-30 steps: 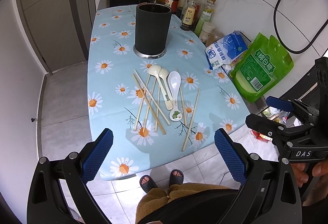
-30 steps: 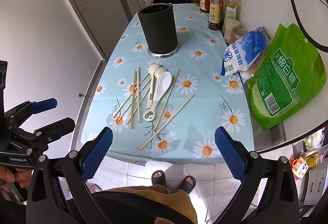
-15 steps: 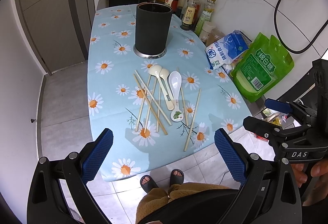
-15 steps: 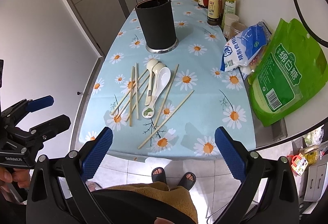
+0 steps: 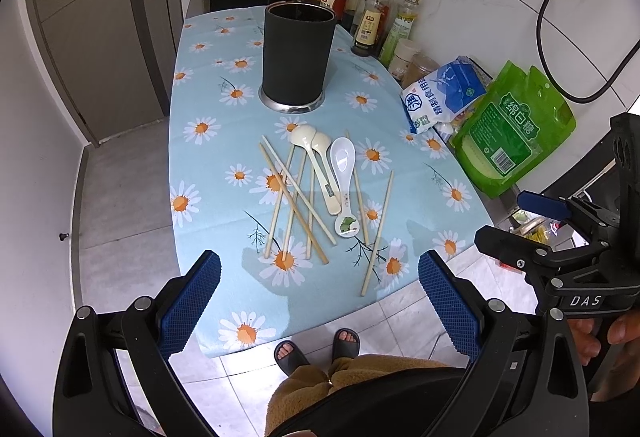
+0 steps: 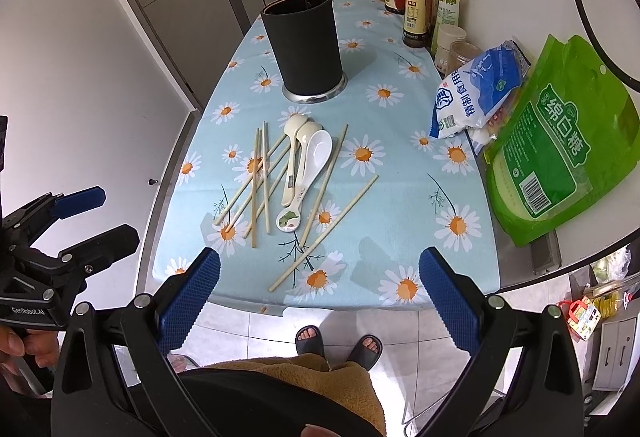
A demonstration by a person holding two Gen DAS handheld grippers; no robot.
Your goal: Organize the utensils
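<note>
Nothing looks sorted yet: the left gripper (image 5: 319, 293) hangs over the near edge of the desk (image 5: 200, 157) with its fingers spread wide and empty, and the chopsticks (image 5: 294, 199) lie crossed beside the three spoons (image 5: 326, 173), all loose in front of the black holder (image 5: 298, 53), which seems empty, though its inside is dark. The right gripper (image 6: 319, 293) is likewise released and holds nothing, so every piece remains to be moved
</note>
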